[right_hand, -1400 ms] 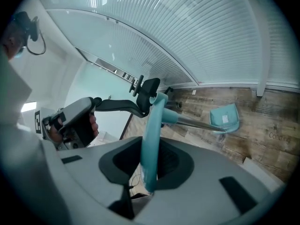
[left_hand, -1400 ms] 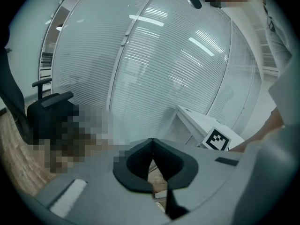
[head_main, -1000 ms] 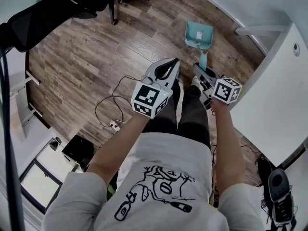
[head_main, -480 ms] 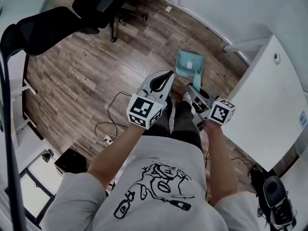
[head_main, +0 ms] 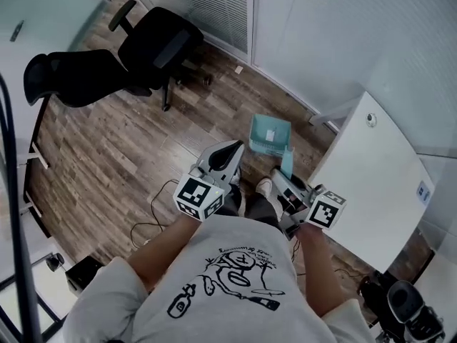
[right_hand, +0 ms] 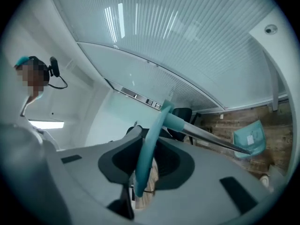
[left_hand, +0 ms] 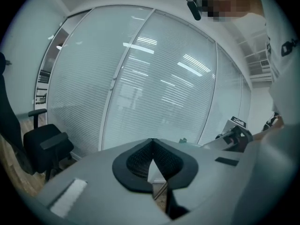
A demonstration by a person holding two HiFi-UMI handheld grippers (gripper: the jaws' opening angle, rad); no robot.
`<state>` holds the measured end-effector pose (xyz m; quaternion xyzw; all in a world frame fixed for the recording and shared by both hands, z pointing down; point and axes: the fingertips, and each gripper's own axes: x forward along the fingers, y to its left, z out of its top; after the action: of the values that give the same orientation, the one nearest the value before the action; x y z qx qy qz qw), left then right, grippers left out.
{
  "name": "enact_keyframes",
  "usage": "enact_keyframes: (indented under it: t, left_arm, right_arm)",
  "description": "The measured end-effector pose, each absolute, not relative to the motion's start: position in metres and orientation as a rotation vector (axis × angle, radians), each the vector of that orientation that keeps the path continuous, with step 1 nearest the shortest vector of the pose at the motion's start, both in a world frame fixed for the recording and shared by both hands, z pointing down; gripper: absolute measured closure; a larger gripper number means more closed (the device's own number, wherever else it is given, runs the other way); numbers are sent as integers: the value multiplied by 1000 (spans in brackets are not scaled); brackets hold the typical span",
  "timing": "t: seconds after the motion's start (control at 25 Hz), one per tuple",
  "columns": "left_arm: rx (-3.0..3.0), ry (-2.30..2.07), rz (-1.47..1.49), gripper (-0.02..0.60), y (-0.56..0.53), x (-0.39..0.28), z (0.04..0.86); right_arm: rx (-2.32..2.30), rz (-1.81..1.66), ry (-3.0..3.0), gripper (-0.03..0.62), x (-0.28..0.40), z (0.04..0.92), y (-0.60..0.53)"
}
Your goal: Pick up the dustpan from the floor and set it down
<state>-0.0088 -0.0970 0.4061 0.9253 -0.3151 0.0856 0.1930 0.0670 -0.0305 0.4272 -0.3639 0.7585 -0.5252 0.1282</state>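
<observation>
A teal dustpan [head_main: 270, 136] hangs above the wood floor in the head view, its pan tilted away from me. Its metal shaft runs back to a teal handle loop [right_hand: 149, 144], which sits between the pads of my right gripper [right_hand: 142, 165]. That gripper is shut on the loop, and in the right gripper view the pan [right_hand: 250, 138] dangles at the far right. In the head view my right gripper [head_main: 280, 179] sits just below the pan. My left gripper [head_main: 230, 151] is beside it to the left, shut with nothing in it; its pads [left_hand: 140, 159] meet at the tips.
A white table [head_main: 371, 170] stands close on the right. Two black office chairs [head_main: 153, 45] stand at the back left before a glass wall with blinds [left_hand: 140, 78]. A thin cable [head_main: 153, 209] lies on the floor at the left. The person's legs are under the grippers.
Both grippers have risen, and the dustpan has come up off the floor with the right one. The head view now takes in more of the room, chairs and wall.
</observation>
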Motion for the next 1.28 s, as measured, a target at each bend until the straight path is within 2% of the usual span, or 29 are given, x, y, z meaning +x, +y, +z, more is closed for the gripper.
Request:
enact_keyframes:
  t: [0.28, 0.56, 1.28]
  left_arm:
    - [2633, -876, 76, 586, -106, -1, 322]
    - [2788, -887, 49, 586, -106, 10, 257]
    - [2805, -907, 43, 586, -103, 22, 253]
  right_arm:
    - [-1037, -1399, 2269, 528, 74, 340, -38]
    - [-1028, -1353, 2303, 525, 83, 286, -42]
    - [-977, -1383, 2295, 520, 88, 279, -37]
